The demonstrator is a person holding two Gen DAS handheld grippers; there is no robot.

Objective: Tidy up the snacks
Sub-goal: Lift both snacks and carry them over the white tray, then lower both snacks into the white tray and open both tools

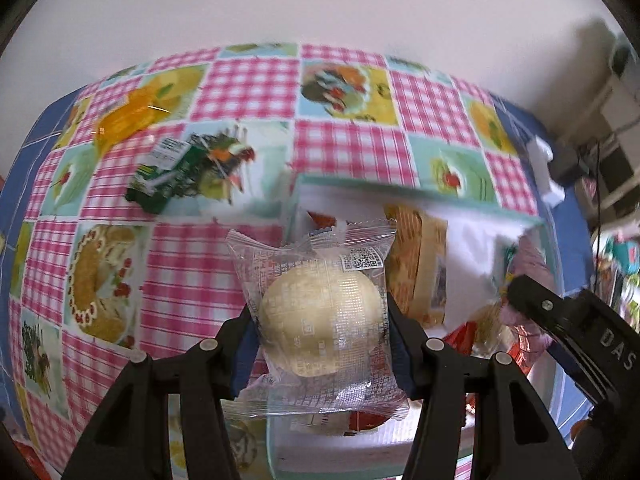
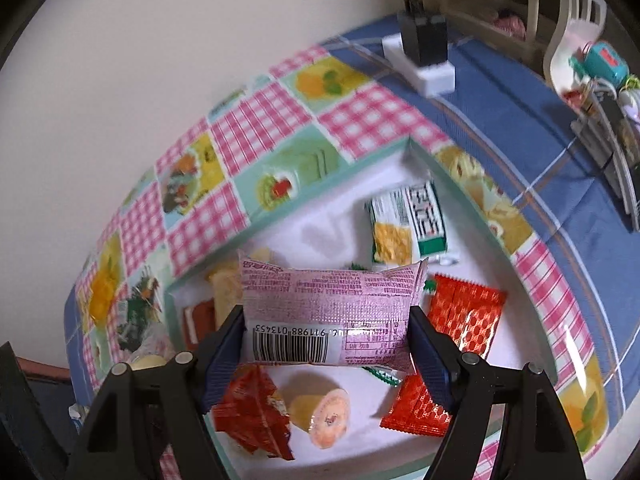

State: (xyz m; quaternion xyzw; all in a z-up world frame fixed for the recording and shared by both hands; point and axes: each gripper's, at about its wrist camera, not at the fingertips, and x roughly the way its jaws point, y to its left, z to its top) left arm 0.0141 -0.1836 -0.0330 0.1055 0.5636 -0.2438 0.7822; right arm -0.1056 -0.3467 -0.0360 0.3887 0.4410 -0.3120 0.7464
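My left gripper (image 1: 320, 332) is shut on a clear packet with a round pale bun (image 1: 318, 320) inside, held over the left edge of a white box (image 1: 472, 248) with a mint-green rim. My right gripper (image 2: 326, 330) is shut on a pink snack packet (image 2: 332, 316) with a barcode, held above the same white box (image 2: 340, 220). Inside the box lie red wrapped snacks (image 2: 460, 312), a green and yellow packet (image 2: 404, 232), a small jelly cup (image 2: 320, 412) and a beige packet (image 1: 420, 256). The right gripper's black body (image 1: 572, 336) shows at the right of the left wrist view.
A green packet (image 1: 160, 176) and an orange jelly cup (image 1: 128, 120) lie on the patchwork tablecloth (image 1: 248, 88), left of the box. A white power strip with a black plug (image 2: 424, 52) sits at the far blue part of the cloth. A white chair with clutter (image 2: 580, 52) stands beyond.
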